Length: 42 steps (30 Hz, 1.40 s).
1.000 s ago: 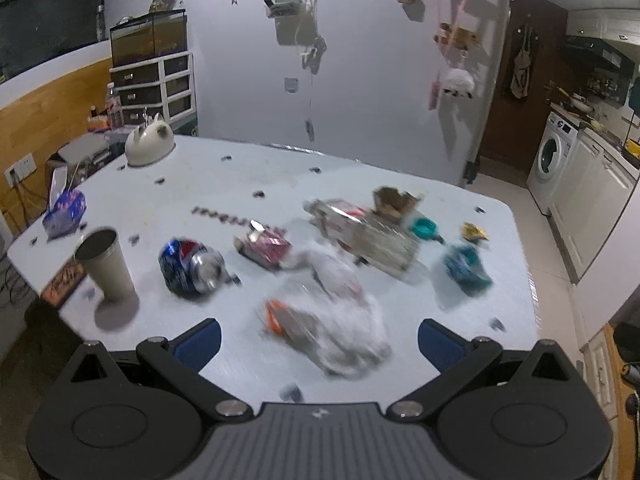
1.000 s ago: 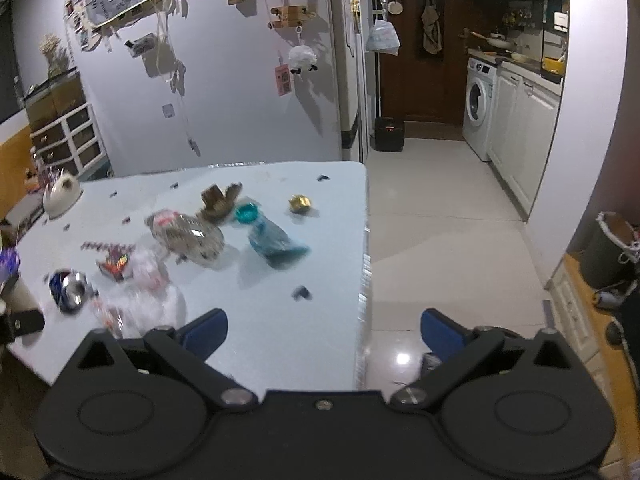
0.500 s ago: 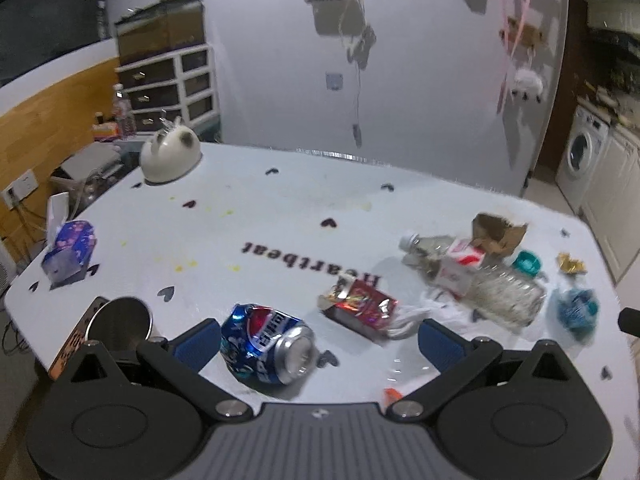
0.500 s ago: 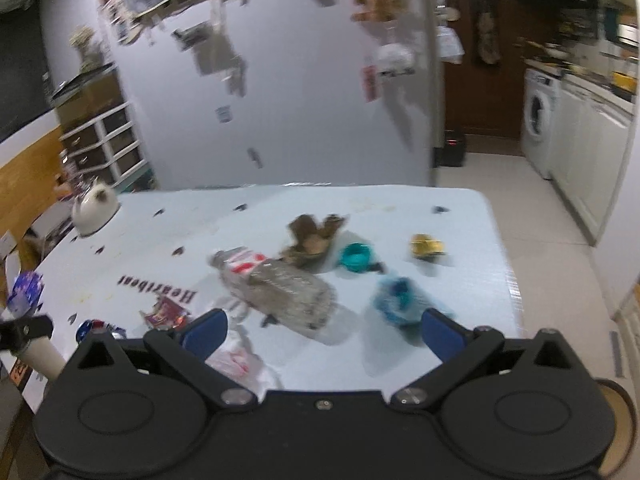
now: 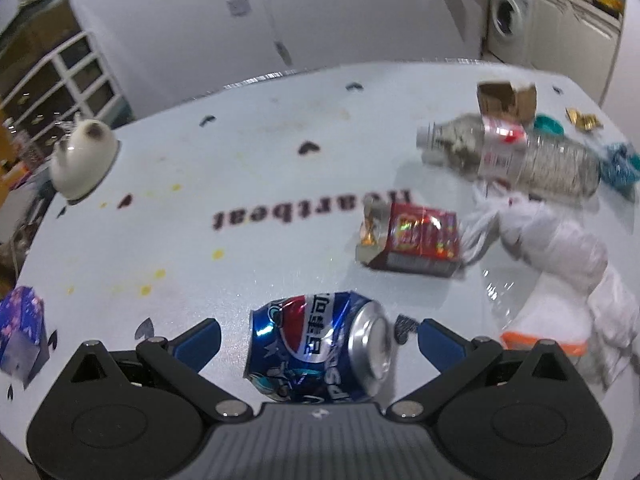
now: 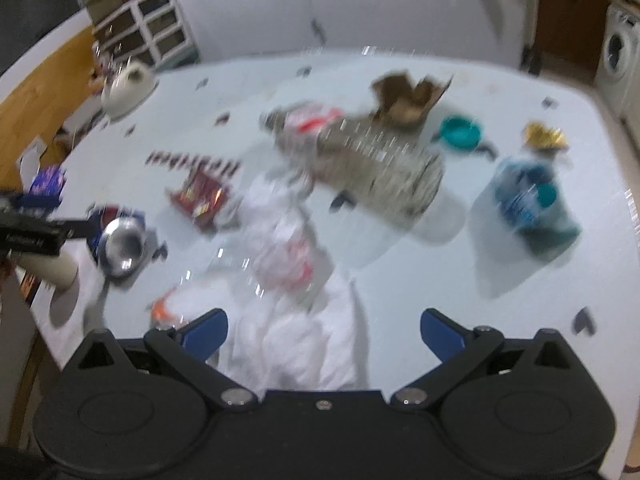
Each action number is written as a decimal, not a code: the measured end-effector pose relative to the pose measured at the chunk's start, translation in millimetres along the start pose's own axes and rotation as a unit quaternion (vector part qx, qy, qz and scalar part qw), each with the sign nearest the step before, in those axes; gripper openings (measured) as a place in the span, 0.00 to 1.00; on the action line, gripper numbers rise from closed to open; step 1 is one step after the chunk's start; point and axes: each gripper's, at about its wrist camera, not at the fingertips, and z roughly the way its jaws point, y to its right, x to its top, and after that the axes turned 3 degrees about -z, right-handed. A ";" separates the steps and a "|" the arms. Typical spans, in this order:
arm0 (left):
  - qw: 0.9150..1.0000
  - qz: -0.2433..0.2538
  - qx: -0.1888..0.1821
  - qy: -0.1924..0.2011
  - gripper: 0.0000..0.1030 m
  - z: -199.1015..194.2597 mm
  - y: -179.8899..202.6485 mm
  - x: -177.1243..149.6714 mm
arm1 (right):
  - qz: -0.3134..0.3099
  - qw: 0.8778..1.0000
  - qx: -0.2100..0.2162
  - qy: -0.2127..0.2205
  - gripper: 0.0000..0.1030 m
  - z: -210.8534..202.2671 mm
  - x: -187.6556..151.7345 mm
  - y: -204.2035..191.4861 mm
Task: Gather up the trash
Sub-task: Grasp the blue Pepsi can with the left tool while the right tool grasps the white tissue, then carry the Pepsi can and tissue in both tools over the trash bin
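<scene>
Left gripper (image 5: 318, 334) hovers with jaws wide, the crushed Pepsi can (image 5: 318, 346) lying on the desk (image 5: 260, 168) between them. Best to centre on the can's dented body, then squeeze gently. Right gripper (image 6: 323, 330), jaws wide too, sits over the white plastic bag (image 6: 296, 320).

Can (image 5: 320, 346) before carton (image 5: 412, 240) on table (image 5: 248, 152)
</scene>
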 end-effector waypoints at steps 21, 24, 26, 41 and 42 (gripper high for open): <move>0.996 -0.020 -0.043 -0.071 0.79 49.6 -23.6 11.6 | -0.026 0.996 0.043 -0.073 0.49 40.1 -10.4 -17.7; 0.997 -0.024 -0.046 -0.064 0.77 44.4 -16.7 8.6 | -0.027 0.996 0.048 -0.072 0.33 35.5 -12.3 -16.7; 0.996 -0.029 -0.051 -0.060 0.77 40.5 -11.0 5.4 | -0.028 0.996 0.049 -0.072 0.25 33.0 -13.6 -16.2; 0.992 -0.112 -0.055 -0.003 0.76 -19.2 34.9 -27.6 | 0.000 0.999 0.026 -0.048 0.13 0.7 -31.3 0.2; 0.992 -0.117 -0.054 -0.001 0.76 -25.4 37.7 -29.1 | 0.003 0.999 0.025 -0.045 0.13 -2.3 -32.1 2.0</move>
